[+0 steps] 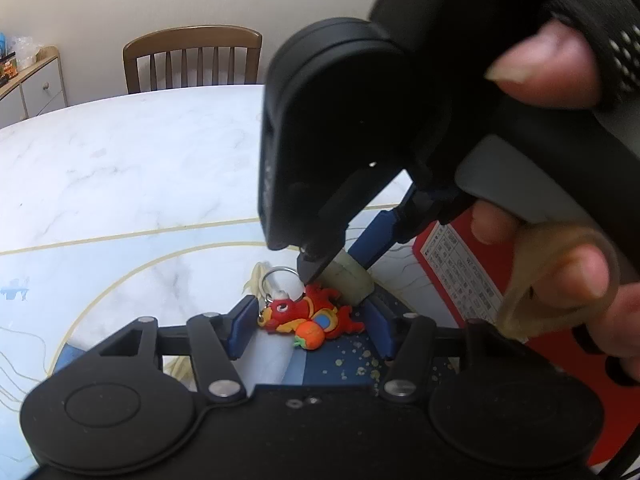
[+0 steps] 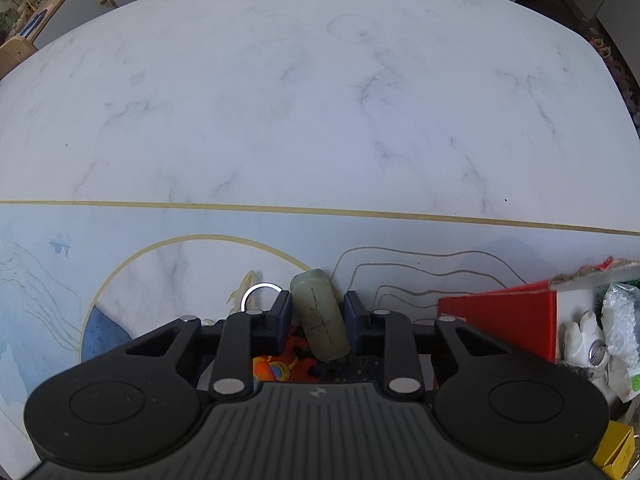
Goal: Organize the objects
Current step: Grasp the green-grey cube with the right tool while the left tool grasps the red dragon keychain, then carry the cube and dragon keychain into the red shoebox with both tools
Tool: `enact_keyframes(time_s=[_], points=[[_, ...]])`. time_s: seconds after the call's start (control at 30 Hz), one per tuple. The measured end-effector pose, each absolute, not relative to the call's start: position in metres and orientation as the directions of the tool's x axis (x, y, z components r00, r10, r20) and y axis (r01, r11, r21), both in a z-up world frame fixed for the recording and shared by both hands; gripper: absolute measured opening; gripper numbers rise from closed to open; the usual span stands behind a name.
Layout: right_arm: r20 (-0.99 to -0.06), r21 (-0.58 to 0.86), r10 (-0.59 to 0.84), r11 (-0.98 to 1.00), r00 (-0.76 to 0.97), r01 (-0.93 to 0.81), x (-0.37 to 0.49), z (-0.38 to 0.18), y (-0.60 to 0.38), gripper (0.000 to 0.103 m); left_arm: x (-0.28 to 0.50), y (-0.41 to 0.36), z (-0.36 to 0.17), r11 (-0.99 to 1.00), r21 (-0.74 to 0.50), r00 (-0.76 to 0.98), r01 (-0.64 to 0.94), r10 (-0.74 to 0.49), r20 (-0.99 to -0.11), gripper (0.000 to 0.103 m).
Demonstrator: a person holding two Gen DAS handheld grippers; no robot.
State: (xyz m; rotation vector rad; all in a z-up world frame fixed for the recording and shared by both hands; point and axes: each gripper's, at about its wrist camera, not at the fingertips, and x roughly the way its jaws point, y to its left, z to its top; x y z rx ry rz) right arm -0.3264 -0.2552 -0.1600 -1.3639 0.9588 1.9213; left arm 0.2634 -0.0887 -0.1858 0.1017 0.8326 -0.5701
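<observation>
Item: pale green block [image 2: 320,316], held between the pads of the right gripper [image 2: 318,314] low over the table's [image 2: 320,100] near edge, directly above a red dragon keychain [image 1: 308,316] bracketed by the wide-open left gripper [image 1: 310,326] (likely sorting both together).

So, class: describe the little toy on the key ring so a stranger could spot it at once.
Start at the white marble table, then find the red box near its front edge. Just left of it, between the left gripper's blue fingers, lies the toy: a red and orange creature on a metal ring, beside a plain pale green block.
</observation>
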Motion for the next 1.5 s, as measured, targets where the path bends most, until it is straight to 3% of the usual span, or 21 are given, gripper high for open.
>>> enact_keyframes(time_s=[0.13,0.33,0.4,0.57,0.7,1.1,1.5], points=[[-0.949,0.218,0.072,-0.556,-0.307,-0.802,-0.322,-0.154,-0.26,0.027,0.266,-0.08,-0.182,0.839,-0.15,0.529,0.523,-0.458,-0.714,0.041],[-0.943,0.225,0.083,-0.552,-0.322,-0.803,-0.316,-0.142,-0.269,0.025,0.261,-0.079,-0.18,0.827,-0.099,0.54,0.553,-0.447,-0.713,0.042],[-0.94,0.228,0.093,-0.547,-0.329,-0.806,-0.315,-0.137,-0.271,0.025,0.261,-0.079,-0.181,0.827,-0.101,0.536,0.553,-0.447,-0.716,0.044],[-0.92,0.262,0.107,-0.544,-0.376,-0.797,-0.296,-0.122,-0.272,0.024,0.26,-0.079,-0.186,0.825,-0.09,0.535,0.558,-0.441,-0.721,0.062],[-0.909,0.279,0.115,-0.546,-0.4,-0.79,-0.288,-0.11,-0.276,0.024,0.258,-0.082,-0.188,0.823,-0.079,0.534,0.563,-0.435,-0.725,0.068],[-0.892,0.3,0.141,-0.529,-0.431,-0.794,-0.27,-0.098,-0.284,0.024,0.249,-0.097,-0.196,0.831,0.002,0.581,0.557,-0.388,-0.715,0.059],[-0.865,0.321,0.165,-0.546,-0.474,-0.774,-0.25,-0.074,-0.293,0.024,0.255,-0.091,-0.186,0.834,-0.032,0.57,0.55,-0.404,-0.716,0.056]])
